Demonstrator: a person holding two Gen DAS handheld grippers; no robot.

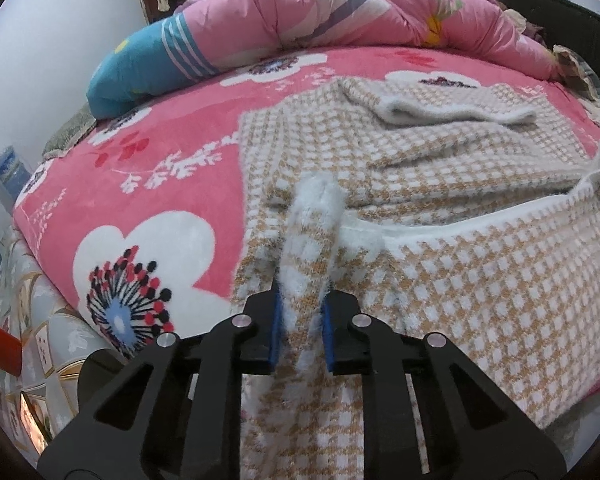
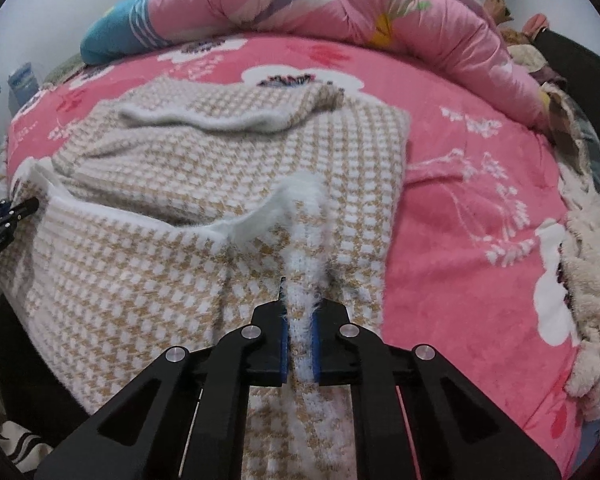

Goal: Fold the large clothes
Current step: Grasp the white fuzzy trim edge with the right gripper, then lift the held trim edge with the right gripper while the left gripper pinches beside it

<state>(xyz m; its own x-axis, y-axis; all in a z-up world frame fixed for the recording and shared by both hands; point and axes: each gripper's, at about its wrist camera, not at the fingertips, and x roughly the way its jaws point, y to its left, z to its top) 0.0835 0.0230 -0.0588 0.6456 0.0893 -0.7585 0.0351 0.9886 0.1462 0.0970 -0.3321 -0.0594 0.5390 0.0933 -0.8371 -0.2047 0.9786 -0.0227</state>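
we see a large knitted sweater (image 1: 440, 168) with a tan and white check, lying on the bed (image 1: 148, 184) with its pink flower sheet; it fills the middle and right of the left wrist frame and the middle and left of the right wrist frame. the left gripper (image 1: 302, 312) has its fingers pressed on a fluffy fold of the lower hem, at the bottom centre of its frame. the right gripper (image 2: 300, 328) is pinching the other end of the same hem in the same way, at the bottom centre of its own frame. the hem is raised, and the white edge between the two grips sags a little. the collar part lies far, in the upper part of both frames, near the pink quilt (image 1: 340, 4)

we judge that the step in hand is the bottom-to-top fold. the next move calls for carrying both corners forward together, at equal height, and laying the hem flat near the collar before the fingers let go
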